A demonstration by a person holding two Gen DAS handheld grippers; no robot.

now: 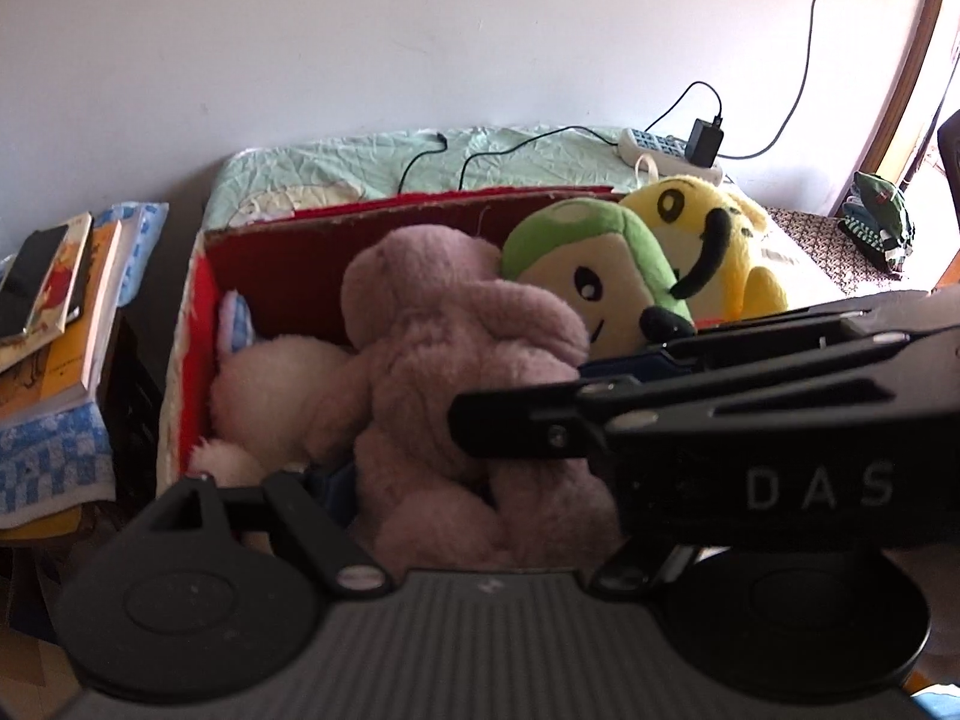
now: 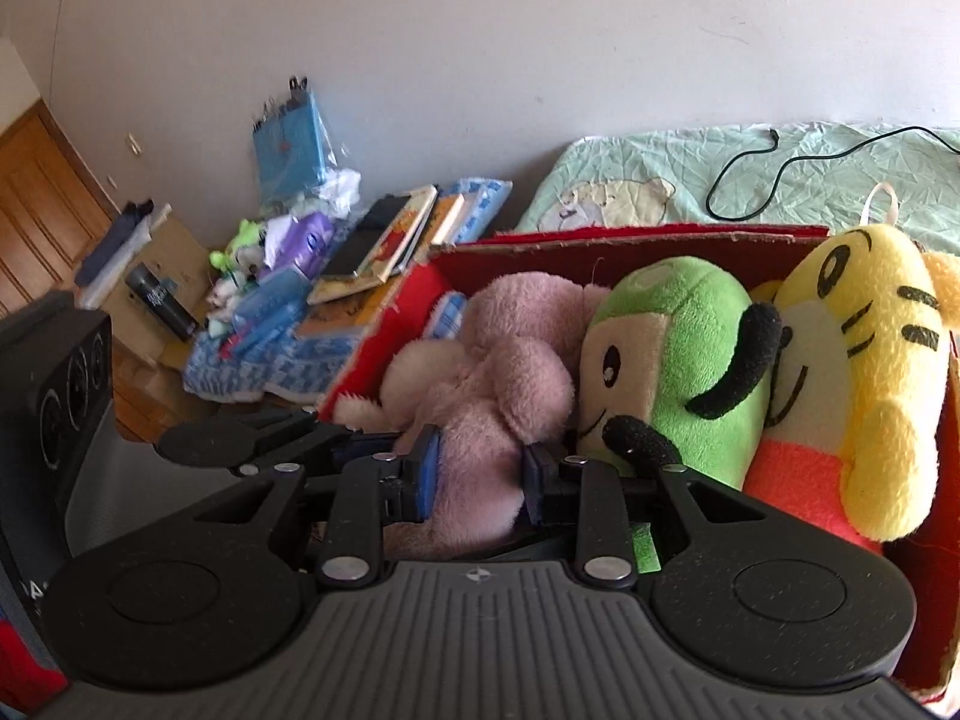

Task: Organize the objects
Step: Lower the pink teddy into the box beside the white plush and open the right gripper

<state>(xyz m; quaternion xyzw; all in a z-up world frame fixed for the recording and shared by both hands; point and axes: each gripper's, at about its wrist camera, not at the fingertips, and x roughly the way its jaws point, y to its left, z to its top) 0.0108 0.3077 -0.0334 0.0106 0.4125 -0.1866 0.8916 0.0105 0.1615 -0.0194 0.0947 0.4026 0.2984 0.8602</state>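
An open red cardboard box [image 1: 282, 264] [image 2: 600, 249] holds plush toys. A pink plush [image 1: 456, 360] [image 2: 510, 354] lies in the middle, over a cream plush [image 1: 270, 390]. On its right lean a green plush [image 1: 600, 258] [image 2: 678, 348] and a yellow plush [image 1: 726, 240] [image 2: 870, 360]. My right gripper [image 2: 480, 474] [image 1: 474, 426] is shut on a limb of the pink plush, its blue pads [image 2: 429, 474] pressing both sides. My left gripper [image 1: 480, 492] [image 2: 360, 444] stands spread wide around the pink plush's body. Its right finger is hidden behind the right gripper.
A stack of books [image 1: 54, 312] [image 2: 390, 240] on a blue checked towel sits left of the box. Behind the box a green bedsheet [image 1: 360, 162] carries a power strip [image 1: 660, 147] and cables. A black speaker [image 2: 72, 372] and loose clutter [image 2: 270, 276] lie far left.
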